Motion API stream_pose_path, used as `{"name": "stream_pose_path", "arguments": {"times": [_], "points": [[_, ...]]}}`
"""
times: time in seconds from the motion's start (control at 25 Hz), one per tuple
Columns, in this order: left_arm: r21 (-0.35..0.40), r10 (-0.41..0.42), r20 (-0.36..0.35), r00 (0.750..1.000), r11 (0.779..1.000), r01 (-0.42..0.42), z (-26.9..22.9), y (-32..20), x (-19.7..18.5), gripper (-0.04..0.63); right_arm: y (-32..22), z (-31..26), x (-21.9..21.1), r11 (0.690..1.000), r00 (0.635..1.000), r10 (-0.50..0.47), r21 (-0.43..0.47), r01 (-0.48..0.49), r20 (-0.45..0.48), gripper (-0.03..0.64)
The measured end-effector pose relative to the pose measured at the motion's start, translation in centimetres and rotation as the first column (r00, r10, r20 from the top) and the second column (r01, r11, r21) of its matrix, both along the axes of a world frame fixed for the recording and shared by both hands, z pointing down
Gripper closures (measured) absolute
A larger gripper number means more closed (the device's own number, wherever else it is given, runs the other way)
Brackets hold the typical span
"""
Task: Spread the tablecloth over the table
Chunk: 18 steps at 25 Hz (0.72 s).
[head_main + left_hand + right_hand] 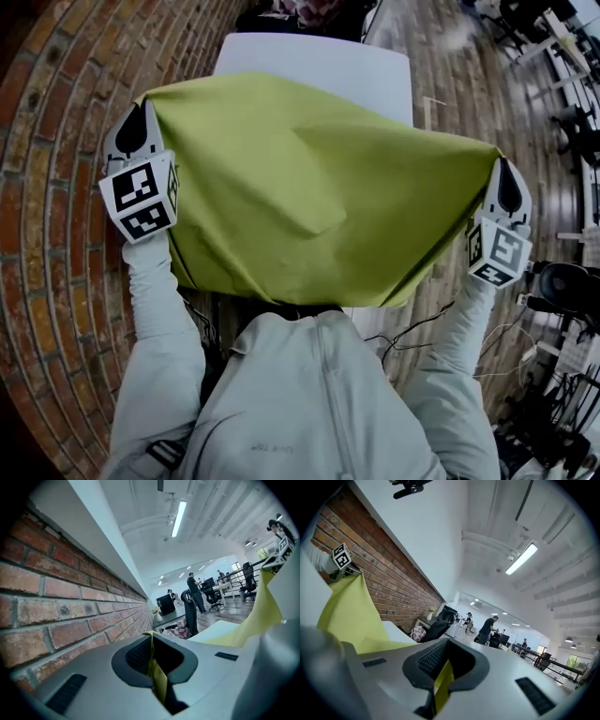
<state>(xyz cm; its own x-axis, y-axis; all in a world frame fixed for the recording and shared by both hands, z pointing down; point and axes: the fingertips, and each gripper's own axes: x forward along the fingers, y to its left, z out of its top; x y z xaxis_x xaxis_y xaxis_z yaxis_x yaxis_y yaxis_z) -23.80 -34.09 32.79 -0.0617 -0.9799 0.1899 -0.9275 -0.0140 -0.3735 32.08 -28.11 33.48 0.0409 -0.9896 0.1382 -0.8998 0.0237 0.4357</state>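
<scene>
**Tablecloth held taut in the air, table waiting ahead**

The brick wall (56, 187) runs along our left and the wooden floor (450, 75) stretches off to our right. Between them, straight ahead of us, stands the white table (319, 61). Only its far part shows, because the rest is hidden behind what we are holding.

That is the yellow-green tablecloth (309, 187), which hangs in the air in front of our chest, stretched wide from one hand to the other. Its long axis runs left to right, across the table's near edge, and the loose cloth drapes down from the held edge with a soft fold near the middle. We cannot tell whether any of it touches the table yet.

The next move turns on the fact that the table lies forward of and below both hands, so we judge the cloth must be carried out over it and lowered. In the head view the left hand sits slightly farther forward than the right. We would want them level for the cloth to land square.

The left hand-held gripper (139, 117) has its jaws closed together on a corner of the cloth. Its own view shows a thin yellow strip (157, 677) pinched between the dark pads. The right hand-held gripper (506, 178) is closed the same way on the opposite corner, with a strip of the cloth (443, 679) clamped in its jaws.
</scene>
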Motion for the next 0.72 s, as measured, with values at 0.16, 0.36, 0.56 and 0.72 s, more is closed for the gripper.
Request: {"name": "stream_pose_path", "arguments": {"times": [0.16, 0.36, 0.56, 0.72], "points": [[0.007, -0.012, -0.001, 1.0, 1.0, 0.012, 0.0, -3.1, -1.5, 0.569, -3.3, -0.1, 0.3, 1.0, 1.0, 0.003, 0.01, -0.003, -0.025, 0.594], [0.012, -0.017, 0.007, 1.0, 1.0, 0.017, 0.5, -7.2, -2.8, 0.569, -7.3, -0.3, 0.7, 0.999, 0.999, 0.029, 0.015, -0.028, -0.041, 0.594], [0.004, -0.01, 0.057, 0.998, 1.0, 0.01, 2.5, -12.4, -2.8, 0.569, -11.4, 1.1, 1.3, 0.998, 0.997, 0.058, 0.007, -0.058, -0.044, 0.594], [0.011, -0.006, 0.108, 0.994, 1.0, 0.005, 4.2, -15.8, -2.5, 0.569, -14.5, 2.4, 1.6, 0.997, 0.996, 0.072, 0.008, -0.072, -0.045, 0.594]]}}
